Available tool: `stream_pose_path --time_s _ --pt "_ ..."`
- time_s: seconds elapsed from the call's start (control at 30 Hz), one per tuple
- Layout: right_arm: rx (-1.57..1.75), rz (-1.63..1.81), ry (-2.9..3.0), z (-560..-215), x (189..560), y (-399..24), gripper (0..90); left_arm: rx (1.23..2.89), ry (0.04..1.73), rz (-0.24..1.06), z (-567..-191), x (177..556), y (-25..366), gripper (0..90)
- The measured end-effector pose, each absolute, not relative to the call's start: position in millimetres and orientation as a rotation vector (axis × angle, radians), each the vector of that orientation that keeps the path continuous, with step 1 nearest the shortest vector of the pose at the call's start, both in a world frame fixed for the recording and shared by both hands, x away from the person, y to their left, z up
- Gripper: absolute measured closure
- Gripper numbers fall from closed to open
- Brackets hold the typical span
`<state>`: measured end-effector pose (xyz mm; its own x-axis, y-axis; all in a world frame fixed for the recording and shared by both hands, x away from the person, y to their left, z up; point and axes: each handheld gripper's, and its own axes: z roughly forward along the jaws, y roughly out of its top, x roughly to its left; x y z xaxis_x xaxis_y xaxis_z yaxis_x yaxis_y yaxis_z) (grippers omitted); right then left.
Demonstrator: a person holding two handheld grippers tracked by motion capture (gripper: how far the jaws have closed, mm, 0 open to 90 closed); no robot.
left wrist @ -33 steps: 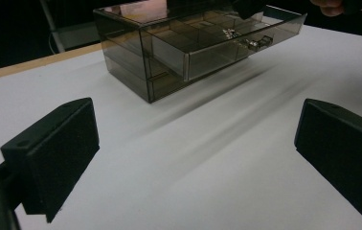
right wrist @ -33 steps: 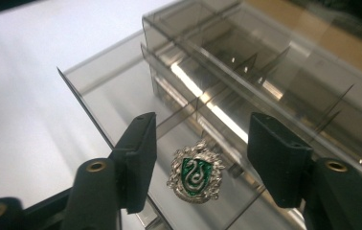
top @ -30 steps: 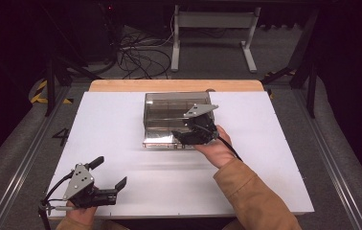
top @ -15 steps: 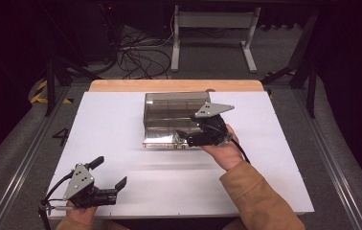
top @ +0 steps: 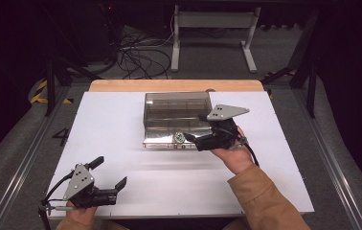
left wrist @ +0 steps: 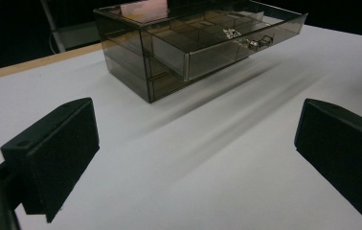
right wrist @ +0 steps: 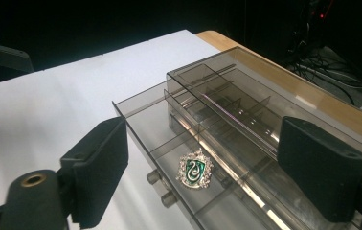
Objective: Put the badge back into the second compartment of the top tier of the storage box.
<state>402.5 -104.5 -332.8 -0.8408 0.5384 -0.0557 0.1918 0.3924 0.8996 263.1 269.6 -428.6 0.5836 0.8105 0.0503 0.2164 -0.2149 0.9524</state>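
Observation:
A smoky clear drawer box (top: 176, 106) stands on the white table, its top drawer (top: 162, 140) pulled out toward me. A green and silver badge (top: 180, 137) lies in that drawer, also seen as the badge (right wrist: 196, 171) in the right gripper view and small in the drawer (left wrist: 230, 32) from the left gripper view. My right gripper (top: 197, 128) hovers at the drawer's right end. Its jaws have just been opening and nothing is gripped between them (right wrist: 210, 167). My left gripper (top: 109, 172) rests open and empty near the table's front left.
The white table top (top: 121, 120) has a wooden strip (top: 169, 85) along its far edge. Cables and a metal stand (top: 208, 33) lie on the floor beyond. The box (left wrist: 169, 43) sits well ahead of the left gripper (left wrist: 193, 153).
The right gripper has drawn back to the right and a little up from over the drawer, with its jaws spreading. The badge now lies uncovered in the drawer. The left gripper has not moved.

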Motion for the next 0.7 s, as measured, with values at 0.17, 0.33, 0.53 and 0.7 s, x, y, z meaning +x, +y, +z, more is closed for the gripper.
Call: stream_pose_path --time_s 0.17,0.33,0.53,0.7 --pt "0.637 1.452 2.301 -333 396 -120 15.7 1.74 0.852 0.69 -429 263 269 2.2" --pt "0.629 1.472 2.278 -336 388 -135 14.7 1.741 0.851 0.692 -428 263 269 2.2" --pt "0.628 1.49 2.266 -343 381 -152 13.1 1.742 0.85 0.693 -428 263 269 2.2" --pt "0.63 1.496 2.253 -352 374 -165 12.2 1.741 0.851 0.692 -428 263 269 2.2"
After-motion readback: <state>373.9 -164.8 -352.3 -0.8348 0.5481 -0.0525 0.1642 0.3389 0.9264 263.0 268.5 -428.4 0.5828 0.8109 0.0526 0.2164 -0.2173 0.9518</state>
